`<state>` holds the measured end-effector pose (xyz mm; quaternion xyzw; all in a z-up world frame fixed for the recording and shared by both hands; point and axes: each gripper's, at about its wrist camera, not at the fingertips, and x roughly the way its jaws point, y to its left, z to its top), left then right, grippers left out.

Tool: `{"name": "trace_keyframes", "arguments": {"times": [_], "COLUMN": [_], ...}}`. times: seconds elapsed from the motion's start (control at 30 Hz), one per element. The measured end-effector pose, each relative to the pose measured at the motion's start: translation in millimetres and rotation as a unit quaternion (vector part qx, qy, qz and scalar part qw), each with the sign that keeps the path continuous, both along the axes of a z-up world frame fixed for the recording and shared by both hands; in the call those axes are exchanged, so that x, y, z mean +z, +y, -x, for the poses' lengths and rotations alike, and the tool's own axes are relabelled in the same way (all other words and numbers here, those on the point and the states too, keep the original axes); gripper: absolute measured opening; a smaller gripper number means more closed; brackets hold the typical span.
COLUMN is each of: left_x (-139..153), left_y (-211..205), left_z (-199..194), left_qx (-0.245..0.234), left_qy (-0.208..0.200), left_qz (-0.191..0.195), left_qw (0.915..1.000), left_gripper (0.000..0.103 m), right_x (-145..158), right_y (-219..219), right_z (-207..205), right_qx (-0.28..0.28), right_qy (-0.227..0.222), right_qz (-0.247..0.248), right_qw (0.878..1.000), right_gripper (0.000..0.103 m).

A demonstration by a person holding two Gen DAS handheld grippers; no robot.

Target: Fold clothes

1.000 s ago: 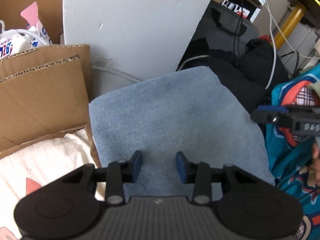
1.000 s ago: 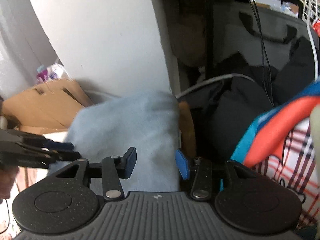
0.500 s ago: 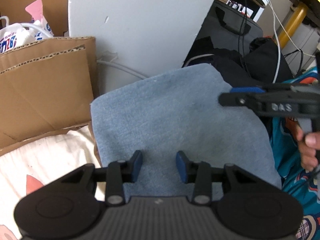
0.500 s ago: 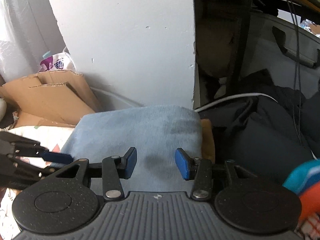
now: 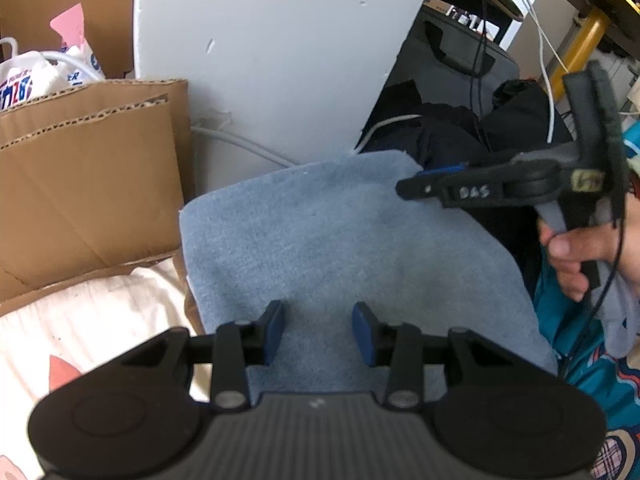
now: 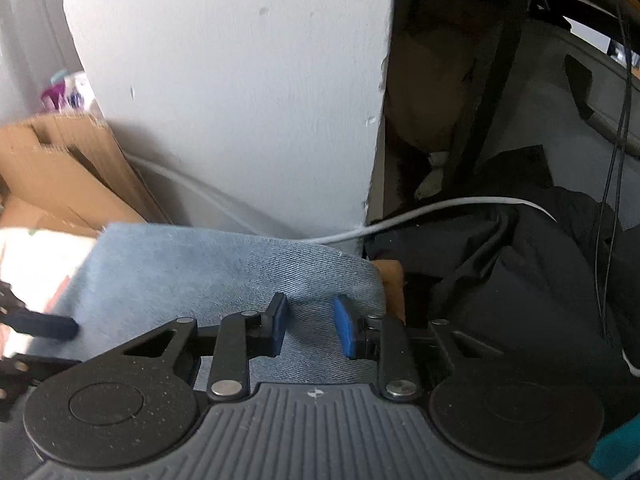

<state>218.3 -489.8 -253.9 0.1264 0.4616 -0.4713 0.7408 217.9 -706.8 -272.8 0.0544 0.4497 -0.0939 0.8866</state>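
right tongs now reaching folded denim's far corner, left tongs unmoved

The denim runs under the left gripper body, so its near edge is hidden. In the right wrist view the left gripper is cut off by the left edge, and the cardboard there is blurred.

right gripper side: white hand-lettered "DAS"
yellow tag on its handle: print too blurred to read
plastic bag: blue lettering, unreadable
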Motion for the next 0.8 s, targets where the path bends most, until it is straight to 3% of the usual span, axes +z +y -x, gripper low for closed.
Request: {"name": "trace_keyframes", "arguments": {"times": [0.1, 0.2, 0.27, 0.43, 0.8], "left_x": [4.4, 9.4, 13.1, 17.1, -1.6], "left_y": [4.9, 15.8, 21.2, 26.8, 36.4], "left_z": [1.6, -0.3, 0.4, 14.8, 16.8], "left_qx": [0.006, 0.021, 0.022, 0.003, 0.025], "left_qy": [0.003, 0.035, 0.053, 0.065, 0.087], "left_qz": [0.015, 0.039, 0.051, 0.049, 0.044], "left_qw": [0.9999, 0.9984, 0.997, 0.9967, 0.9949], "left_gripper": [0.04, 0.039, 0.033, 0.027, 0.023], "right_x": [5.1, 18.7, 26.6, 35.7, 15.8], "right_y": [5.3, 14.0, 20.4, 46.5, 85.3], "right_z": [-1.8, 4.6, 10.5, 27.9, 75.1], "right_qx": [-0.005, 0.003, 0.01, 0.037, 0.051], "right_qy": [0.004, -0.011, -0.021, -0.032, -0.012], "right_qz": [0.015, 0.02, 0.005, -0.037, -0.083], "right_qw": [1.0, 1.0, 1.0, 0.998, 0.995], "right_gripper": [0.032, 0.032, 0.032, 0.032, 0.034]}}
